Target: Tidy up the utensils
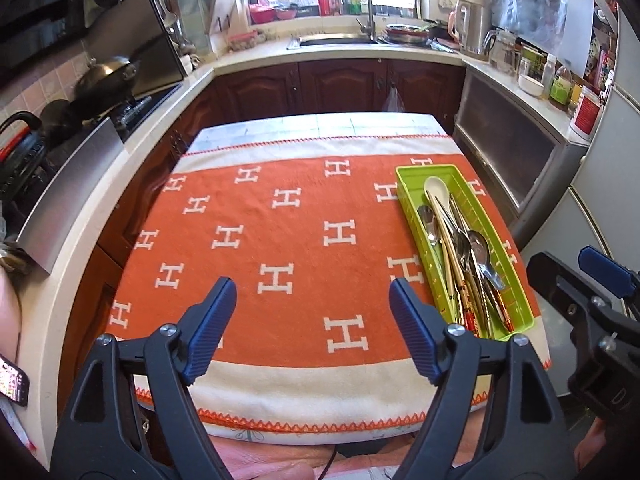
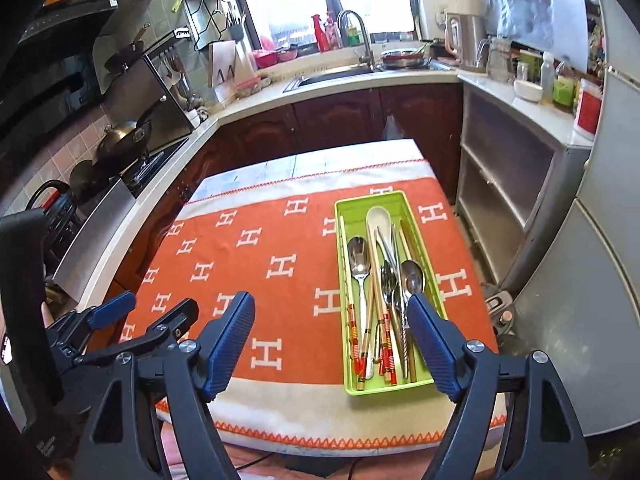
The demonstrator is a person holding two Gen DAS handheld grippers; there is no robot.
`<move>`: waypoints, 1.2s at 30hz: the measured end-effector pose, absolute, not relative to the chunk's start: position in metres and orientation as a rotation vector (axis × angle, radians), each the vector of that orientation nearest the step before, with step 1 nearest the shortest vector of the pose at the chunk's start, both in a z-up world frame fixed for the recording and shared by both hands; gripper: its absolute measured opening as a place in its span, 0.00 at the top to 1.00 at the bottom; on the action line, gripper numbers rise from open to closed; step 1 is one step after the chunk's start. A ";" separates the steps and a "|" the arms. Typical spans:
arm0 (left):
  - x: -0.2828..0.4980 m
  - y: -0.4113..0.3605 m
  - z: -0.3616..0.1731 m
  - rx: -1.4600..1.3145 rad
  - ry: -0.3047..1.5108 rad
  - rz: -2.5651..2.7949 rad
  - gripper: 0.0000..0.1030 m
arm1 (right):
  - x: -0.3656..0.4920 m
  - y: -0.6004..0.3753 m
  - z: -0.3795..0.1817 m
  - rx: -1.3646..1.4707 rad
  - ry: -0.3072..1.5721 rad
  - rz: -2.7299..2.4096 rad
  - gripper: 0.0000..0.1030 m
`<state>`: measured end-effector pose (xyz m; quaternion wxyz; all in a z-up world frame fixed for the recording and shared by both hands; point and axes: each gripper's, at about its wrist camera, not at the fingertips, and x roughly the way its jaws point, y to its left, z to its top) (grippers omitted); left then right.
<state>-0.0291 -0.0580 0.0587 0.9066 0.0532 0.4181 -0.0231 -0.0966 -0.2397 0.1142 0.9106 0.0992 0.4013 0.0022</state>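
Observation:
A green utensil tray (image 1: 412,184) (image 2: 348,208) sits on the right side of the orange cloth with white H marks (image 1: 280,240) (image 2: 260,256). It holds a white ceramic spoon (image 1: 436,190) (image 2: 379,218), several metal spoons (image 2: 359,258) and chopsticks with red-patterned ends (image 2: 386,350). My left gripper (image 1: 312,288) is open and empty above the cloth's near middle, left of the tray. My right gripper (image 2: 332,304) is open and empty over the tray's near end; it also shows at the right edge of the left wrist view (image 1: 600,268).
The table stands in a narrow kitchen. A counter with a stove and wok (image 1: 104,76) runs along the left, a sink (image 1: 340,40) at the back, a cabinet and fridge (image 2: 612,240) on the right. A phone (image 1: 14,380) lies at the lower left.

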 end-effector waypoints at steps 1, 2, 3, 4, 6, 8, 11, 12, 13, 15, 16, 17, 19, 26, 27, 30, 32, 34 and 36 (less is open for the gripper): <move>-0.031 -0.057 0.060 0.106 0.857 -0.045 0.25 | -0.099 -0.238 0.116 0.197 0.824 0.002 0.22; -0.033 -0.056 0.061 0.102 0.852 -0.043 0.25 | -0.100 -0.237 0.118 0.192 0.821 0.001 0.21; -0.034 -0.056 0.062 0.101 0.848 -0.042 0.25 | -0.102 -0.235 0.119 0.190 0.820 0.002 0.20; -0.035 -0.055 0.063 0.103 0.845 -0.037 0.25 | -0.103 -0.234 0.120 0.191 0.821 0.002 0.20; -0.035 -0.052 0.064 0.094 0.839 -0.034 0.25 | -0.104 -0.233 0.121 0.190 0.823 -0.001 0.19; -0.036 -0.050 0.065 0.081 0.836 -0.033 0.25 | -0.105 -0.231 0.121 0.183 0.825 -0.002 0.19; -0.038 -0.047 0.065 0.079 0.834 -0.028 0.25 | -0.103 -0.229 0.118 0.181 0.828 0.001 0.19; -0.038 -0.048 0.064 0.080 0.835 -0.029 0.25 | -0.103 -0.229 0.117 0.181 0.828 0.002 0.19; -0.038 -0.047 0.064 0.078 0.837 -0.029 0.25 | -0.103 -0.229 0.117 0.181 0.828 0.002 0.19; -0.038 -0.045 0.063 0.075 0.838 -0.027 0.25 | -0.103 -0.228 0.117 0.180 0.828 0.002 0.19; -0.038 -0.045 0.063 0.073 0.839 -0.027 0.25 | -0.103 -0.229 0.117 0.179 0.829 0.002 0.19; -0.038 -0.044 0.063 0.071 0.840 -0.026 0.25 | -0.104 -0.228 0.117 0.178 0.830 0.003 0.19; -0.037 -0.042 0.062 0.067 0.841 -0.027 0.25 | -0.102 -0.225 0.115 0.176 0.833 0.004 0.19; -0.037 -0.041 0.062 0.066 0.839 -0.031 0.25 | -0.098 -0.221 0.109 0.177 0.843 0.008 0.19; -0.036 -0.041 0.062 0.067 0.839 -0.030 0.25 | -0.098 -0.221 0.110 0.177 0.844 0.008 0.19; -0.036 -0.041 0.062 0.065 0.840 -0.030 0.25 | -0.098 -0.221 0.109 0.175 0.843 0.007 0.19; -0.036 -0.042 0.061 0.063 0.841 -0.031 0.25 | -0.098 -0.221 0.109 0.176 0.842 0.007 0.19; -0.035 -0.043 0.060 0.062 0.841 -0.031 0.25 | -0.098 -0.221 0.110 0.176 0.843 0.007 0.19; -0.035 -0.044 0.060 0.061 0.842 -0.031 0.25 | -0.097 -0.222 0.109 0.178 0.844 0.008 0.19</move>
